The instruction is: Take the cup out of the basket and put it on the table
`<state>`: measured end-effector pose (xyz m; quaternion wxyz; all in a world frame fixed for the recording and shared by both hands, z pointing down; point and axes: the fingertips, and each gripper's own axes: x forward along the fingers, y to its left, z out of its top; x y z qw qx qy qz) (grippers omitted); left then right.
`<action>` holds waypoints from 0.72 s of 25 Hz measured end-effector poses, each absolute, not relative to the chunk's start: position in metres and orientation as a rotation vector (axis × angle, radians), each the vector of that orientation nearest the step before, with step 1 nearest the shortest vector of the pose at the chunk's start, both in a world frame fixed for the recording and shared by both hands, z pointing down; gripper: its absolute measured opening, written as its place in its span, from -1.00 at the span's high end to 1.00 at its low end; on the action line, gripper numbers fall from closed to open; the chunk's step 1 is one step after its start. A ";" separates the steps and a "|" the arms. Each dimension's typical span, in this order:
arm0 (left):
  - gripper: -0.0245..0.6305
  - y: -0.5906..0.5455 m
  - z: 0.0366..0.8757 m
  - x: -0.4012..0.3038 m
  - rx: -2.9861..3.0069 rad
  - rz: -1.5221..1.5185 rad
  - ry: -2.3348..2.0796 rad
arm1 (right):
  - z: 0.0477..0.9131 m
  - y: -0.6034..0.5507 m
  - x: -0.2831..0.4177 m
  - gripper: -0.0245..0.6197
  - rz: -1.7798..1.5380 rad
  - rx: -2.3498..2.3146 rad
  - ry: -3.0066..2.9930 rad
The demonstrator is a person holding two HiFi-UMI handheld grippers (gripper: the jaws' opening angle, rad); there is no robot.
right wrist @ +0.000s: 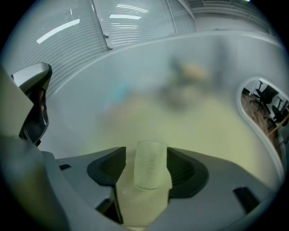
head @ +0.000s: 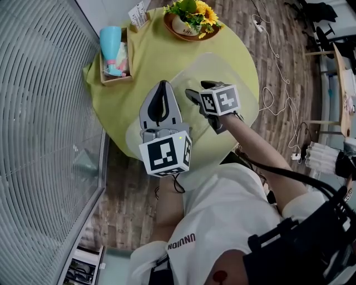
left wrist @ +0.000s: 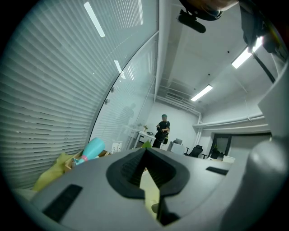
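Head view: the cup [head: 110, 42] lies in the basket [head: 115, 80], well apart from my left gripper [head: 162, 84] and right gripper [head: 199, 92]. Left gripper view: its jaws are clenched on nothing. Only the right gripper view shows my right jaws spread with a frosted tab [right wrist: 152, 173] between them, which might snag when I reach.

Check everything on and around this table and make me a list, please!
Surface: round table under a yellow-green cloth.
Job's things: blue cup lies tilted in the wooden basket, not yet out.
Clutter: flower bowl, card holder, frosted see-through sheet.
Grippers: left gripper shut, empty; right gripper open, with a frosted tab between its jaws.
Cables: white cables on the floor, right of the table.
Surroundings: window blinds, wooden floor, office chairs, a person far off.
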<state>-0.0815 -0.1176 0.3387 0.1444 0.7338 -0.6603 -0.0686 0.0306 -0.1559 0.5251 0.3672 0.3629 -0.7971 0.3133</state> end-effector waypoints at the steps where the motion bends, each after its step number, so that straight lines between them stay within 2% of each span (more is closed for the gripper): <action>1: 0.88 -0.118 0.338 -0.081 2.115 -0.199 -1.902 | 0.527 -0.157 0.031 0.04 0.810 0.931 -2.039; 18: 0.88 -0.118 0.340 -0.080 2.104 -0.225 -1.881 | 0.552 -0.163 0.027 0.00 0.817 0.888 -1.949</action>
